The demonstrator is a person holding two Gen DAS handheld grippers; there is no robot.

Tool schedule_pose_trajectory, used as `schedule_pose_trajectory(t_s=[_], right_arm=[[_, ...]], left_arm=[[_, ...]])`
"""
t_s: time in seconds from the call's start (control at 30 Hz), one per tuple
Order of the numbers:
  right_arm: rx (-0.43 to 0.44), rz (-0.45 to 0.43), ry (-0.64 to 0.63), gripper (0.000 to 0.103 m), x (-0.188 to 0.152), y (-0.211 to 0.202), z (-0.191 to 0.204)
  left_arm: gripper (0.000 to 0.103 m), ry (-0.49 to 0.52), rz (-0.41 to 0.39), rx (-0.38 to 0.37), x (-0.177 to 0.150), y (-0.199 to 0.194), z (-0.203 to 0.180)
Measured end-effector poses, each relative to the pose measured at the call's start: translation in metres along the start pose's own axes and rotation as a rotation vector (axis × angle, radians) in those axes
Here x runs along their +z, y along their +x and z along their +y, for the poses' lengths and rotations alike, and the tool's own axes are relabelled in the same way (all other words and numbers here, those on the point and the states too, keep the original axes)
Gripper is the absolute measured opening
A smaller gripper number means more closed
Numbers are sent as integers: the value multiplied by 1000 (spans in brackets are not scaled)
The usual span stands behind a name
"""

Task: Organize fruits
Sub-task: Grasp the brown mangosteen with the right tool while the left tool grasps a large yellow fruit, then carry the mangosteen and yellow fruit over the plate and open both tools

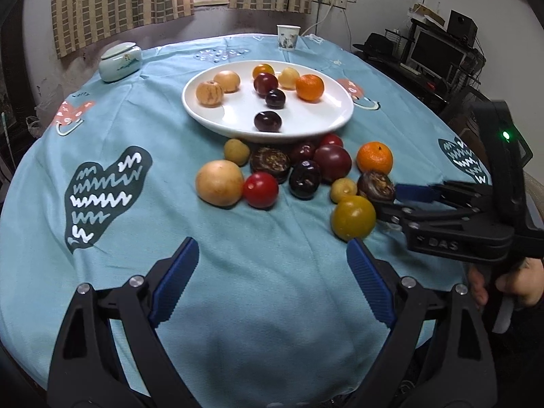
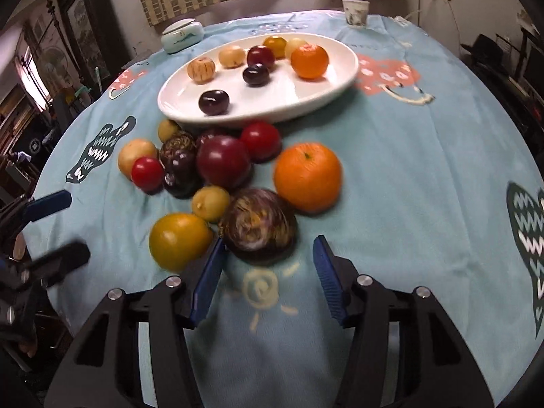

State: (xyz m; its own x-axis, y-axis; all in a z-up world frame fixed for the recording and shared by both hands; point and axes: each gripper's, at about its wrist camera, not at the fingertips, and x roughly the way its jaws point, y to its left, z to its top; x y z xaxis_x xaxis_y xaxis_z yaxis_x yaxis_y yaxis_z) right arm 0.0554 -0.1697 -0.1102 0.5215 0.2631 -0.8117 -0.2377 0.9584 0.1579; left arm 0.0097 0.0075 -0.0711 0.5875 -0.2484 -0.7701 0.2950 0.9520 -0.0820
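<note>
A white plate (image 1: 335, 115) (image 2: 336, 81) holds several fruits, among them an orange (image 1: 309, 87) and dark plums. In front of it a pile of loose fruit lies on the blue cloth: a brown chestnut-like fruit (image 1: 375, 186) (image 2: 259, 226), a yellow fruit (image 1: 353, 217) (image 2: 180, 240), an orange (image 1: 374, 157) (image 2: 307, 176), red tomatoes and dark plums. My right gripper (image 2: 268, 255) (image 1: 391, 200) is open, its fingertips on either side of the brown fruit's near edge. My left gripper (image 1: 272, 255) is open and empty, short of the pile.
A pale green lidded jar (image 1: 119, 62) and a paper cup (image 1: 288, 36) stand at the table's far edge. A desk with a monitor (image 1: 435, 55) is at the right. The round table's edge curves close on both sides.
</note>
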Motion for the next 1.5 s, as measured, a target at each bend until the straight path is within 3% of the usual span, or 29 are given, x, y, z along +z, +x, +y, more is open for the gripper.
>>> schedule_pose_trajectory(t_s=[0.07, 0.1, 0.17, 0.27, 0.63, 0.7, 0.73, 0.8, 1.07, 1.5], right_arm=[[-47, -11, -43, 55, 4, 6, 8], [-82, -15, -76, 49, 4, 8, 14], [-84, -16, -98, 46, 3, 8, 18], [-37, -12, -27, 46, -3, -3, 5], [-39, -64, 97, 46, -30, -48, -38], [-25, -71, 108, 46, -30, -50, -40], [-22, -74, 110, 46, -31, -52, -40], [-19, -76, 111, 46, -29, -53, -40], [11, -78, 87, 46, -24, -52, -25], [31, -77, 48, 46, -15, -53, 3]], left_arm=[[90, 8, 15, -7, 0, 5, -5], [90, 14, 25, -8, -1, 8, -7], [90, 21, 45, -16, -1, 14, -12], [90, 28, 57, -34, 0, 21, -19], [88, 66, 59, -24, 10, 54, -52], [65, 55, 75, -36, 13, 62, -55], [64, 51, 84, -53, 14, 65, -55], [39, 51, 72, -71, 16, 64, -58], [39, 1, 63, -90, 14, 50, -42], [39, -24, -19, -107, 15, 8, -12]])
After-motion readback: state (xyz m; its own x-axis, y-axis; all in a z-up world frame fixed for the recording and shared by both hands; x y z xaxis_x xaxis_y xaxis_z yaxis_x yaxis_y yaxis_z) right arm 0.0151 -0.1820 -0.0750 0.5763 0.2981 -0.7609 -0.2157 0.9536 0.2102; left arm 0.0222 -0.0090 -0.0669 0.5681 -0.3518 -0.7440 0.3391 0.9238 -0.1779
